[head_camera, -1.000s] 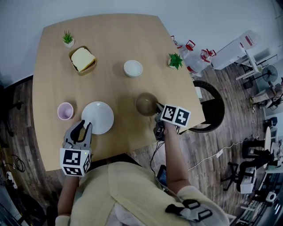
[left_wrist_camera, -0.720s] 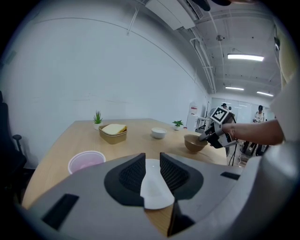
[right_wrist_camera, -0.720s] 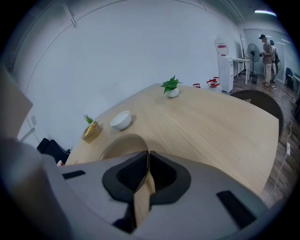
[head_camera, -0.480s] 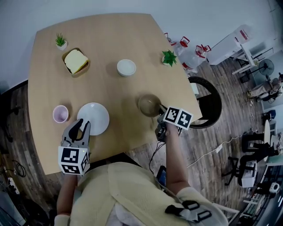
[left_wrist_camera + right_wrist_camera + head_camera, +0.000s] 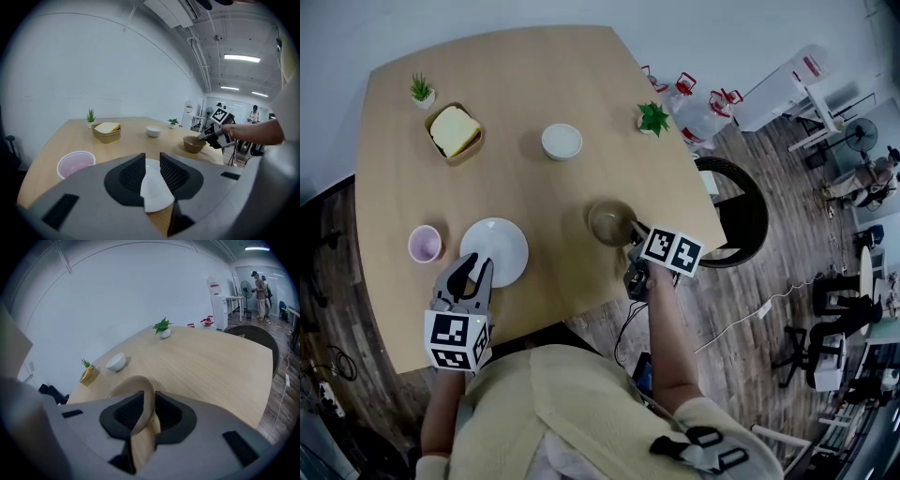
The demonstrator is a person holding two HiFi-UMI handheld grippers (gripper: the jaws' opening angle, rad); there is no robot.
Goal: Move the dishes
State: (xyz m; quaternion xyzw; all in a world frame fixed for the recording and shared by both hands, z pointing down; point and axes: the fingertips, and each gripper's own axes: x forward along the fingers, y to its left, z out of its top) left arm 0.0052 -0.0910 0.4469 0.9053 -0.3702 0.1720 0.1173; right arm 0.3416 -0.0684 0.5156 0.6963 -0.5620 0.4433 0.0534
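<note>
A brown bowl (image 5: 609, 222) stands near the table's right front edge. My right gripper (image 5: 632, 236) is at its near rim. In the right gripper view that rim (image 5: 138, 389) stands between the pads, and the right gripper (image 5: 149, 411) has just been opening, with a slim gap beside the rim. A white plate (image 5: 494, 251) lies at the front left. My left gripper (image 5: 471, 270) is open at its near edge, and the plate (image 5: 154, 190) shows through the gap of the left gripper (image 5: 151, 164). From that view the brown bowl (image 5: 193, 143) sits further right.
A pink cup (image 5: 424, 244) stands left of the plate. Further back are a small white bowl (image 5: 562, 142), a brown tray with a yellow block (image 5: 455, 131) and two small potted plants (image 5: 420, 91) (image 5: 653, 119). A dark round chair (image 5: 727, 225) stands off the table's right edge.
The right gripper and the brown bowl have shifted a little to the right, away from the small white bowl. The left gripper has stayed at the plate's edge.
</note>
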